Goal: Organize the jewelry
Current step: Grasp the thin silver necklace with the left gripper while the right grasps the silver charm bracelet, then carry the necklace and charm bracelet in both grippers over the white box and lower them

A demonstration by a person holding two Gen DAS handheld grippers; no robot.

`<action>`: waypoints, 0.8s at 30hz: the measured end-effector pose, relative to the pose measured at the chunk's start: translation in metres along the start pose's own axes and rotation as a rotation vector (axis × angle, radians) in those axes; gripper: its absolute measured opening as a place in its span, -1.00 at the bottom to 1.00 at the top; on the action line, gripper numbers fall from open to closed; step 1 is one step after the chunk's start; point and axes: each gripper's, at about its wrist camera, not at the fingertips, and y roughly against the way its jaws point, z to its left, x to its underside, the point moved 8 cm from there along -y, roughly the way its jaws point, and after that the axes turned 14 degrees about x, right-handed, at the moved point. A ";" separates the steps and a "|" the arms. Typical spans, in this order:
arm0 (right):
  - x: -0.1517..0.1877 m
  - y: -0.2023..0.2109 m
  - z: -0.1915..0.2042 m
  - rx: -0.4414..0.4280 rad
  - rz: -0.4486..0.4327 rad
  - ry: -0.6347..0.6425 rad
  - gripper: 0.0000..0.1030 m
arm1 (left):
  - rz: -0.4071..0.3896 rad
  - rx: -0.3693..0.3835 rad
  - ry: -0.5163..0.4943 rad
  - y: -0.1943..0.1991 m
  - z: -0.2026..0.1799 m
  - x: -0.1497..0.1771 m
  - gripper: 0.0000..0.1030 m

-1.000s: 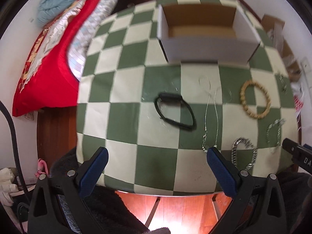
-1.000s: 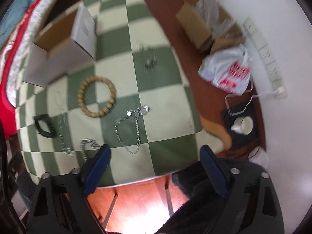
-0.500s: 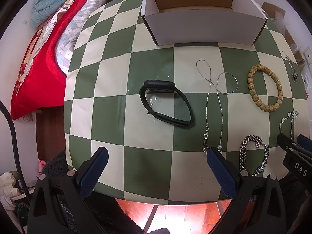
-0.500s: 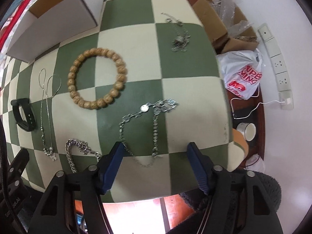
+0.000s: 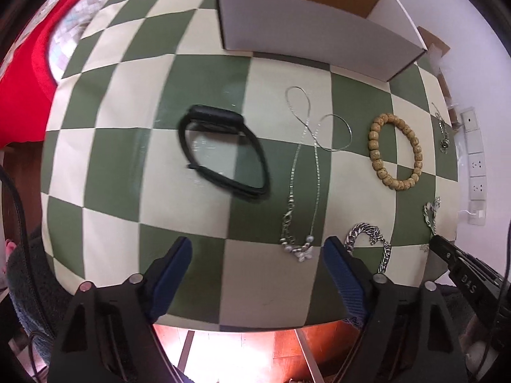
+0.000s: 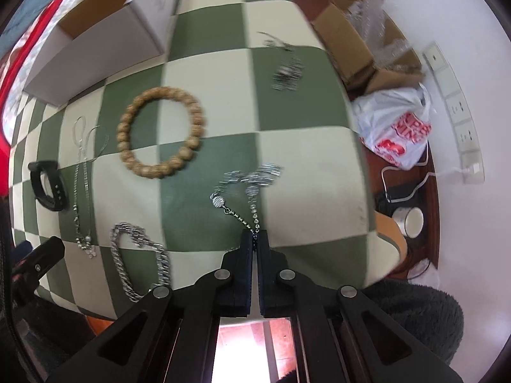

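While its brown inside shows nothing, the white box [image 5: 313,36] stands open-topped.

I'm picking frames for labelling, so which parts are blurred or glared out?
Left wrist view: black watch band slightly smeared, floor below the table edge blown out. Right wrist view: far tangled silver chain and white cardboard box motion-blurred; clamped silver rhinestone chain fairly sharp.

Left gripper [image 5: 257,257] jaws spread wide; right gripper [image 6: 254,239] jaws pinched together.
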 end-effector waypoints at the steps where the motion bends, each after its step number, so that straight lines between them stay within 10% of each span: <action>1: 0.000 -0.001 -0.005 -0.011 0.006 -0.017 -0.96 | 0.008 0.010 0.002 -0.004 -0.002 -0.001 0.60; 7: 0.002 -0.009 -0.021 -0.065 0.049 -0.062 -0.95 | 0.014 -0.032 -0.029 -0.023 -0.003 -0.006 0.10; 11: 0.000 -0.011 -0.023 -0.126 0.091 -0.104 -0.75 | -0.029 -0.067 -0.095 -0.020 -0.007 -0.009 -0.93; 18: -0.002 -0.007 -0.009 -0.088 0.074 -0.069 -0.44 | -0.043 -0.135 -0.202 -0.023 -0.011 -0.005 -0.94; 21: -0.005 -0.005 0.006 0.043 -0.002 0.021 -0.92 | -0.037 -0.113 -0.171 -0.020 0.002 0.003 -0.95; 24: -0.007 0.000 0.017 0.049 -0.018 0.029 -0.94 | -0.052 -0.092 -0.161 -0.006 0.008 0.008 -0.95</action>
